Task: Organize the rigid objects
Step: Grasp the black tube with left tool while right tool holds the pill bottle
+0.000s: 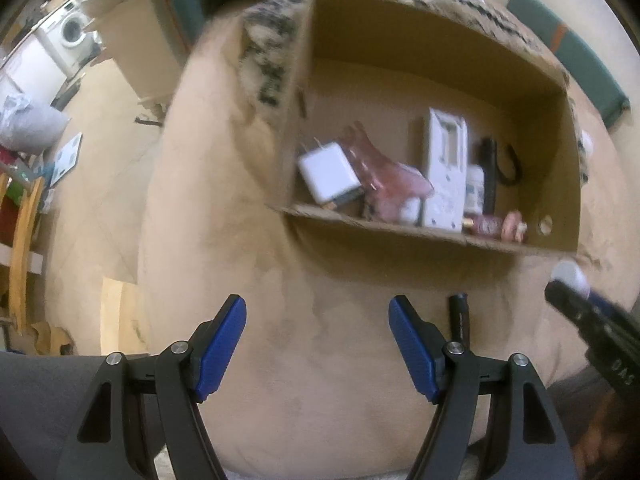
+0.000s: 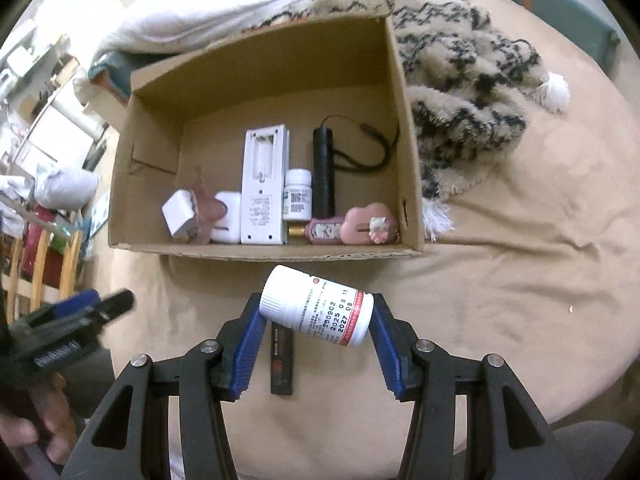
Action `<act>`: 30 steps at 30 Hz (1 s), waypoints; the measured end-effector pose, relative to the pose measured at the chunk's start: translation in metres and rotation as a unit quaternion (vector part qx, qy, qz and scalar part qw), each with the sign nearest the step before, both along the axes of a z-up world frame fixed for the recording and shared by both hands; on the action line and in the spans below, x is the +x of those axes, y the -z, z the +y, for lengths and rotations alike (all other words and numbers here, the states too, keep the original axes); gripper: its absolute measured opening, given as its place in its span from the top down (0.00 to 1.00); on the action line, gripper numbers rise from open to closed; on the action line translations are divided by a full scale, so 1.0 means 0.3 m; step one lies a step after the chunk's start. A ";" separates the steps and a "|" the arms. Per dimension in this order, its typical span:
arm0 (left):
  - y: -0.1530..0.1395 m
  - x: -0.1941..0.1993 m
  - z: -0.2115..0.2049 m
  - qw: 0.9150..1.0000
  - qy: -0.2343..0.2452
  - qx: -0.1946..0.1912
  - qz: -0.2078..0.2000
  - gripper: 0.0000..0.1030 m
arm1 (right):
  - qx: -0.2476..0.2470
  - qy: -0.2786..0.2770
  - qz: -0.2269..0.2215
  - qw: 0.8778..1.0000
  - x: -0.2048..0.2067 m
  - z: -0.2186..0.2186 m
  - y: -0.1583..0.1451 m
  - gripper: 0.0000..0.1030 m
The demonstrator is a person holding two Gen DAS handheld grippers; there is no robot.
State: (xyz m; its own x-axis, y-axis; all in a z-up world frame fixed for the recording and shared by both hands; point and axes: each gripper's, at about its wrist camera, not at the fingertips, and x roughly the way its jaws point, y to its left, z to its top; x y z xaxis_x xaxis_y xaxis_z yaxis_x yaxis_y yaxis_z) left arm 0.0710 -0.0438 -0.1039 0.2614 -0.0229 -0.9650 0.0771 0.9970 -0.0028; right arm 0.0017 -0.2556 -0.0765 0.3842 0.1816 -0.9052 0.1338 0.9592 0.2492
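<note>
My right tongs [image 2: 316, 316] hold a white pill bottle [image 2: 318, 307] clamped between their blue pads, just short of the near wall of the cardboard box [image 2: 256, 254] on the beige bed cover [image 2: 520, 280]. The bottle lies tilted on its side, long axis running across the tongs, cap toward my left and slightly up, base toward my right. My left tongs [image 1: 318, 344] stand apart and empty, off to the side. By my reckoning the sorting is well along: a white charger [image 2: 178, 216], a white remote [image 2: 262, 188], a small white bottle [image 2: 298, 194], a black flashlight [image 2: 323, 172] and a pink toy [image 2: 368, 224] already line the box's near side. Left to do, as far as I can see: this bottle and the black stick [image 2: 282, 360] lying on the cover under my right tongs
</note>
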 end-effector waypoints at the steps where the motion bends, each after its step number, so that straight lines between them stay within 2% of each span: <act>1: 0.017 -0.006 -0.024 1.000 0.004 0.000 0.007 0.31 | 0.000 0.007 -0.003 1.000 0.009 -0.015 0.007 0.47; 5: 0.112 -0.050 -0.168 0.998 0.031 -0.003 0.046 0.31 | 0.021 0.033 0.011 0.999 0.022 -0.082 0.065 0.47; 13: 0.308 -0.114 -0.439 0.989 0.104 0.036 0.097 0.31 | 0.044 0.056 0.010 0.997 -0.013 -0.180 0.076 0.47; 18: 0.325 -0.094 -0.447 0.992 0.091 0.048 0.069 0.32 | 0.052 0.064 0.012 0.997 -0.018 -0.201 0.083 0.47; 19: 0.324 -0.093 -0.446 0.992 0.094 0.046 0.069 0.38 | 0.055 0.064 0.013 0.996 -0.015 -0.202 0.086 0.47; 21: 0.317 -0.099 -0.446 0.992 0.104 0.042 0.066 0.64 | 0.058 0.064 0.014 0.996 -0.011 -0.202 0.088 0.47; 23: 0.310 -0.103 -0.445 0.990 0.122 0.034 0.069 0.80 | 0.060 0.063 0.014 0.996 -0.006 -0.199 0.088 0.47; 24: 0.307 -0.101 -0.437 0.989 0.123 0.031 0.071 0.83 | 0.061 0.061 0.013 0.996 -0.004 -0.195 0.087 0.47; 27: 0.305 -0.096 -0.400 0.990 0.121 0.021 0.077 0.83 | 0.057 0.056 0.014 0.997 -0.001 -0.179 0.085 0.47; 30: 0.294 -0.093 -0.356 0.991 0.114 0.039 0.065 0.83 | 0.052 0.050 0.013 0.997 -0.001 -0.163 0.081 0.47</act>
State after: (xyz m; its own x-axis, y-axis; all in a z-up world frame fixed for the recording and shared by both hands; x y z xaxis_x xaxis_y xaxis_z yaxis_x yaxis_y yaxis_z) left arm 0.0431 -0.1505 -0.1922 0.1314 0.0082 -0.9913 0.3041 0.9514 0.0482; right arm 0.0014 -0.3046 -0.1009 0.3826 0.2369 -0.8930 0.2358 0.9095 0.3423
